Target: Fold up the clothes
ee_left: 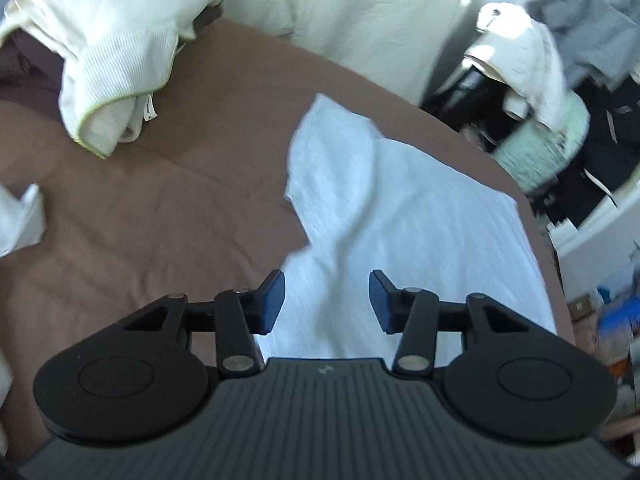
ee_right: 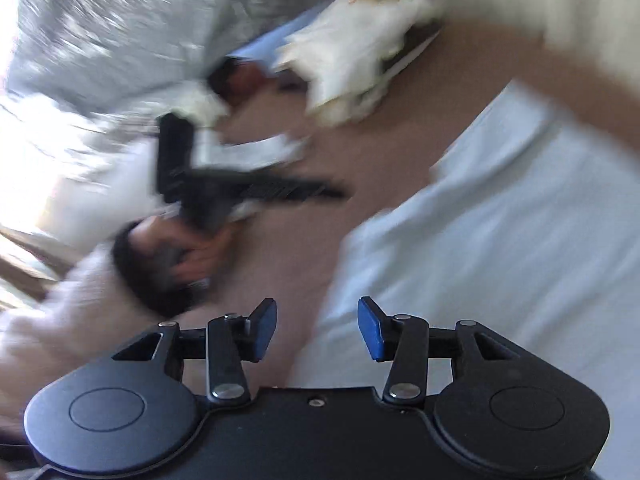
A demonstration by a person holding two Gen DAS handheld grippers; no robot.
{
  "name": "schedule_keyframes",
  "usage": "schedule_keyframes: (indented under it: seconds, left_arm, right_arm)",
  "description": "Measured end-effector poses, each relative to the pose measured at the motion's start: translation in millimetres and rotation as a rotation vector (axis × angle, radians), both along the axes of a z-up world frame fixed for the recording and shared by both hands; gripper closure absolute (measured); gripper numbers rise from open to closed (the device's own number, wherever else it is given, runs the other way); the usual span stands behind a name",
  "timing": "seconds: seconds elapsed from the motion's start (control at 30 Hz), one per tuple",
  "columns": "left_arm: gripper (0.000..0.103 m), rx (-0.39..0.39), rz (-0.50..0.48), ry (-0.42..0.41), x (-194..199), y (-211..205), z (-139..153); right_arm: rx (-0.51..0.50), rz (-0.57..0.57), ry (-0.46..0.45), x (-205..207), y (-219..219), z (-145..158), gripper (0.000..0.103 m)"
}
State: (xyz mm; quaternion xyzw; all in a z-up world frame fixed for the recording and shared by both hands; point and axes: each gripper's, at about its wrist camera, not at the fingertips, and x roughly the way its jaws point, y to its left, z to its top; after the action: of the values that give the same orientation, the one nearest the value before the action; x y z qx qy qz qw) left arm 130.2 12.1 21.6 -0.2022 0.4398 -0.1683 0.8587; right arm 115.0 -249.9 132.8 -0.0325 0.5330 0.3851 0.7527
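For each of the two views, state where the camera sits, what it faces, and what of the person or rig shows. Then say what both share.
Left wrist: on the left gripper, facing the white shirt on the brown bed.
Right wrist: on the right gripper, blurred, showing the person's hand holding the left gripper.
Shared: shirt, bed, cream garment.

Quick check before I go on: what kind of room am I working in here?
Most likely a bedroom. The white garment lies on a brown bedspread, a crumpled white top sits further back, and more clothes are piled beside the bed.
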Motion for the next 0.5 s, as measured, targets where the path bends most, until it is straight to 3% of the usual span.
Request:
schedule_keyframes:
  seconds: [0.1, 0.17, 0.27, 0.33, 0.4, 0.43, 0.5]
  left_arm:
    - [0.057, -0.038, -0.011, 0.011, 43.1, -7.5, -30.6]
    - [0.057, -0.08, -0.009, 0.013, 75.7, -12.5, -49.2]
    - [0.057, -0.085, -0.011, 0.111, 126.1, -26.2, -74.3]
    - [0.058, 0.034, -0.097, 0.218, 162.4, -47.2, -84.9]
    - [0.055, 0.175, -0.152, 0.156, 181.6, -67.2, -81.2]
    - [0.047, 0.231, -0.183, 0.099, 189.5, -76.6, -77.7]
    - [0.038, 0.242, -0.188, 0.061, 205.0, -82.8, -77.9]
  right_arm:
    - [-0.052, -0.089, -0.035, 67.2, -10.5, -20.4, 0.052]
    - [-0.031, -0.177, -0.04, 106.9, -33.9, -41.2, 0.052]
    - [0.024, -0.315, -0.046, 162.5, -76.0, -72.1, 0.052]
    - [0.094, -0.427, -0.052, 192.2, -105.1, -95.3, 0.052]
    - [0.154, -0.516, -0.044, 218.5, -128.2, -119.6, 0.052]
    - [0.177, -0.551, -0.037, 230.2, -137.5, -132.1, 0.052]
    - [0.168, -0.591, -0.033, 248.0, -147.9, -154.3, 0.052]
